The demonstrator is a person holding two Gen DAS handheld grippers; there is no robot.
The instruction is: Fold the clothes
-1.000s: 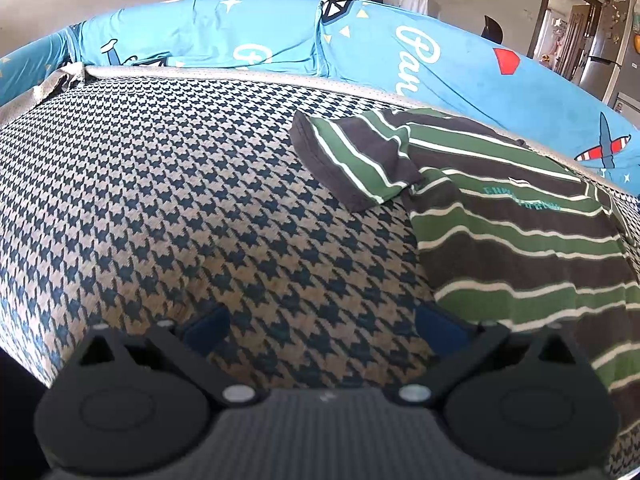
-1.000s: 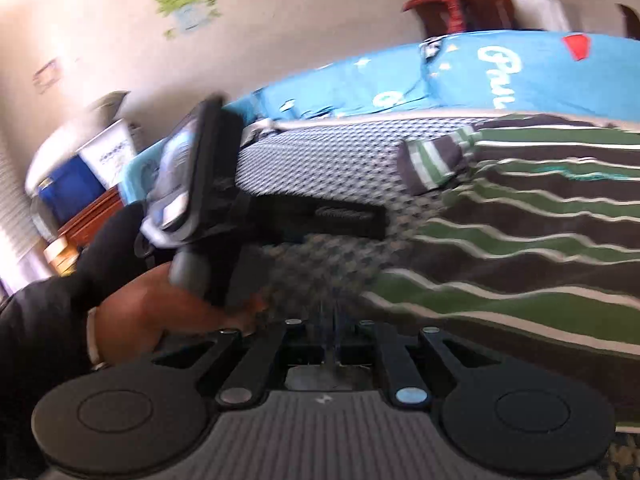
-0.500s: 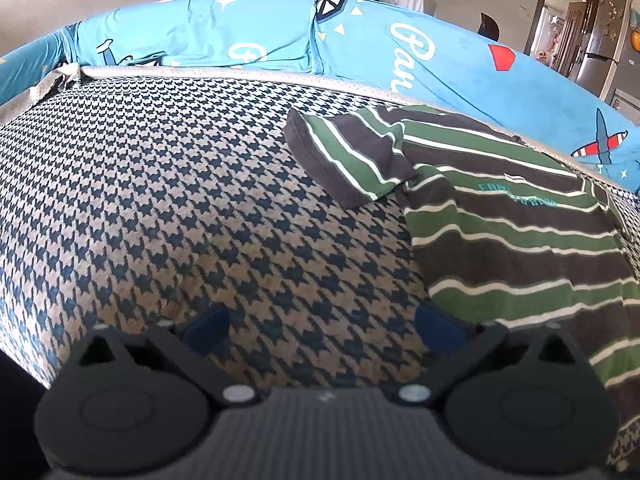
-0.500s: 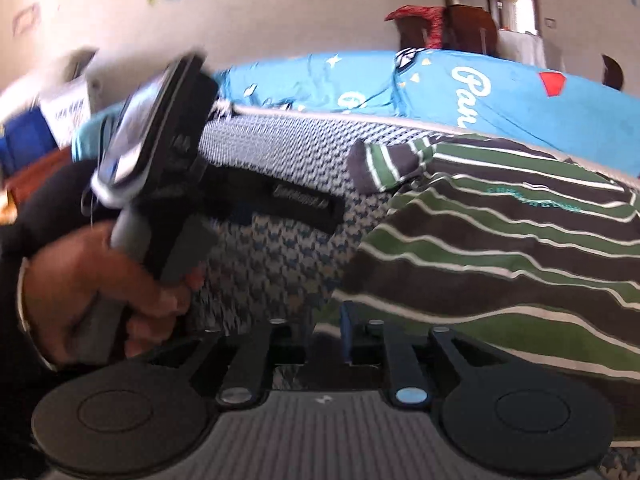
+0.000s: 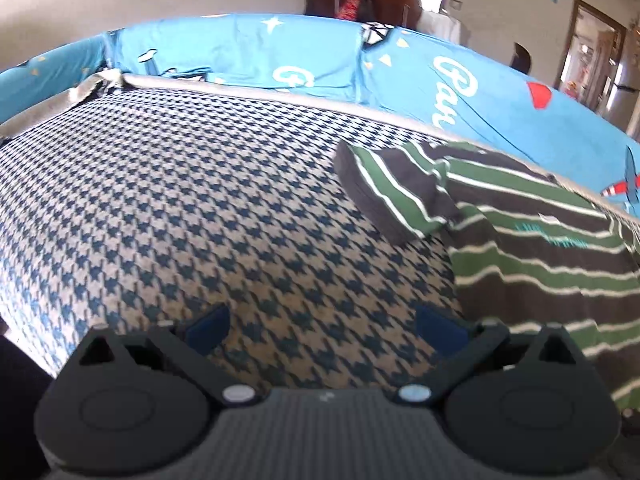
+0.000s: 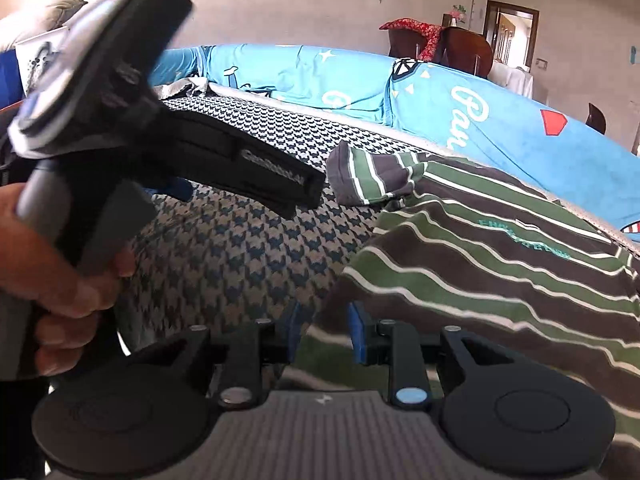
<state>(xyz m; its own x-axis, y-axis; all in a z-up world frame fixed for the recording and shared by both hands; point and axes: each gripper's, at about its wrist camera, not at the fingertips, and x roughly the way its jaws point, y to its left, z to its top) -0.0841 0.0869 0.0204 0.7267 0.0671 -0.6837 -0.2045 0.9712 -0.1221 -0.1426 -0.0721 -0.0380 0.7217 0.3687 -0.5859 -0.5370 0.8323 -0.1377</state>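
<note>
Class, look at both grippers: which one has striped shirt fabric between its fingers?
The right gripper: striped shirt hem lies between its jaws, which have just been opening. The left gripper hovers wide open over bare houndstooth cover.

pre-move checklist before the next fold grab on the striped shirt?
1. Shirt flat on the bed: ok, sleeve spread out to the side.
2. Left gripper open and empty: ok.
3. Left gripper over the shirt: not ok, over bare bed.
4. Right gripper open: ok, jaws have just been opening.
5. Right pads clear of the cloth: cannot tell, hem lies right at the gap.
6. Grippers apart: ok.
</note>
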